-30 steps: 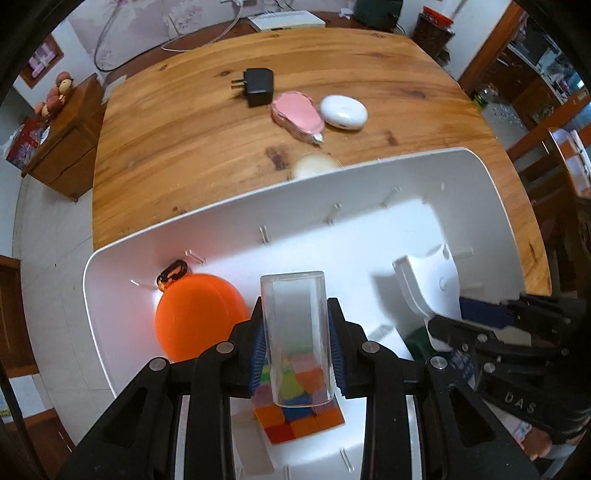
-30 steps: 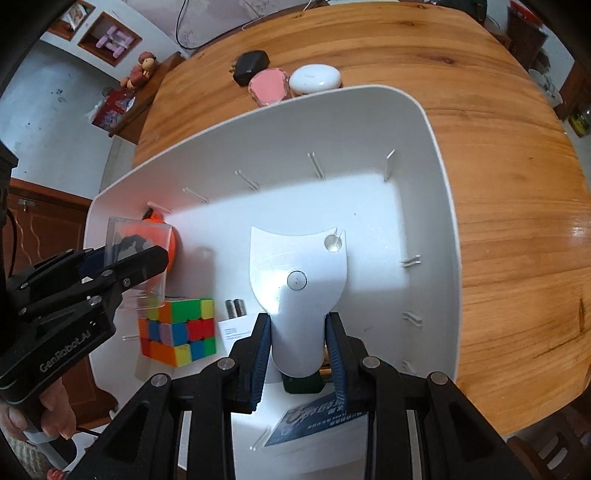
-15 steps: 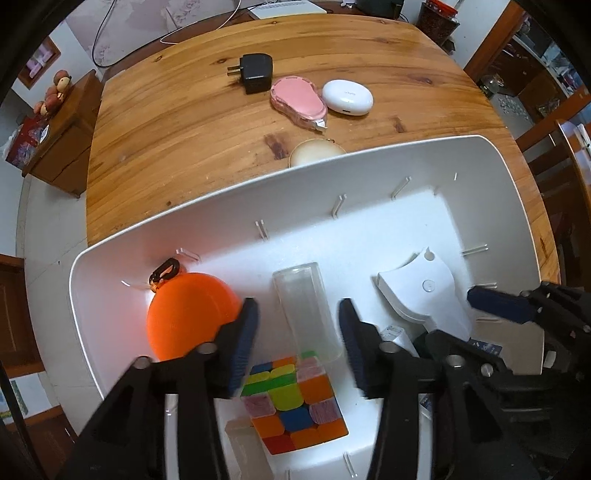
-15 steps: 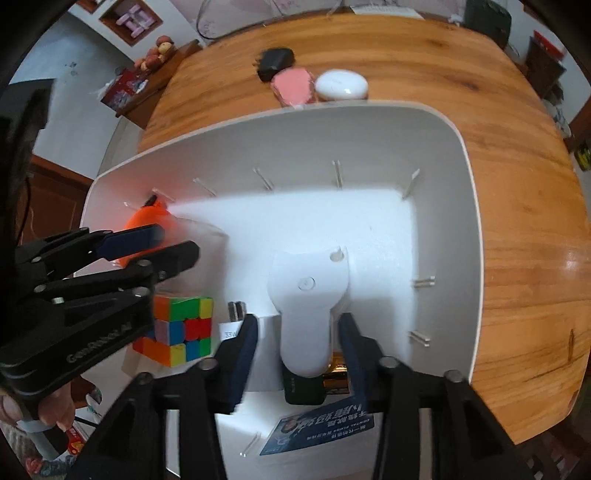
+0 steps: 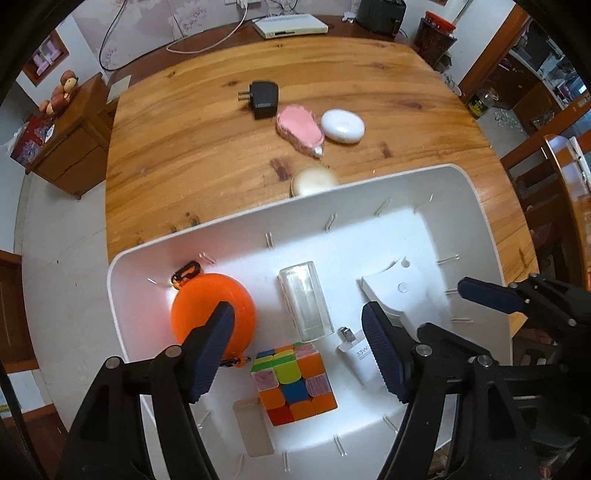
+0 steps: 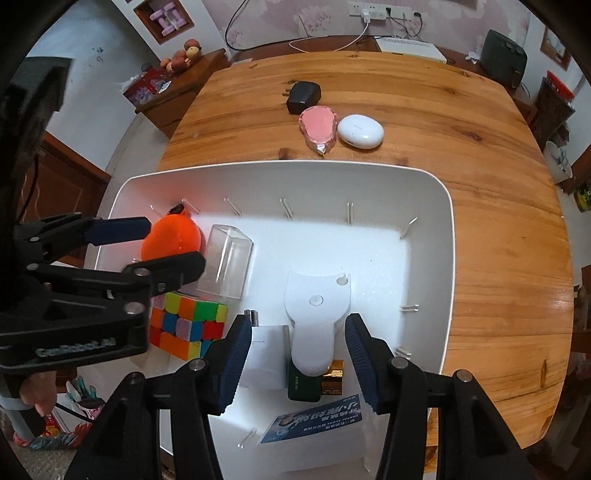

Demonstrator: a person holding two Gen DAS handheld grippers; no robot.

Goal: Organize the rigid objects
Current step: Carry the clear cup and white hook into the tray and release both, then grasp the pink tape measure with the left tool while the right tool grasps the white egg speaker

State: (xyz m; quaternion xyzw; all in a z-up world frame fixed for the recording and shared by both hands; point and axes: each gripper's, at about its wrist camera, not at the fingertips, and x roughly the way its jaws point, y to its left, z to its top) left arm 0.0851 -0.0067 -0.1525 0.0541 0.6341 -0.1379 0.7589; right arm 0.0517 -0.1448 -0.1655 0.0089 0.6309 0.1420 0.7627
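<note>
A white bin (image 5: pixel 369 188) on the wooden table holds a clear plastic box (image 5: pixel 304 299), a white handle-shaped device (image 6: pixel 316 317), an orange round case (image 5: pixel 207 302) and a colour cube (image 5: pixel 295 380). My left gripper (image 5: pixel 297 308) hangs above the clear box, its jaws opening, and the pads do not touch the box. My right gripper (image 6: pixel 298 320) is open above the white device's narrow end, pads clear of both sides. A black plug adapter (image 5: pixel 262 98), a pink tape dispenser (image 5: pixel 299 129), a white oval case (image 5: pixel 341 125) and a cream round tin (image 5: pixel 314 181) lie on the table beyond the bin.
Also in the bin are a white charger (image 5: pixel 354 354), a green and gold box (image 6: pixel 314 380) and a blue card (image 6: pixel 314 421). Bare floor of the bin (image 6: pixel 369 258) shows at its right. A router (image 5: pixel 290 26), a dark speaker (image 6: pixel 504 61) and a cable lie at the table's far edge.
Both grippers have let go: the left released the clear box and the right the white device, both now lying in the bin. Both have risen, and the left jaws have spread further.
</note>
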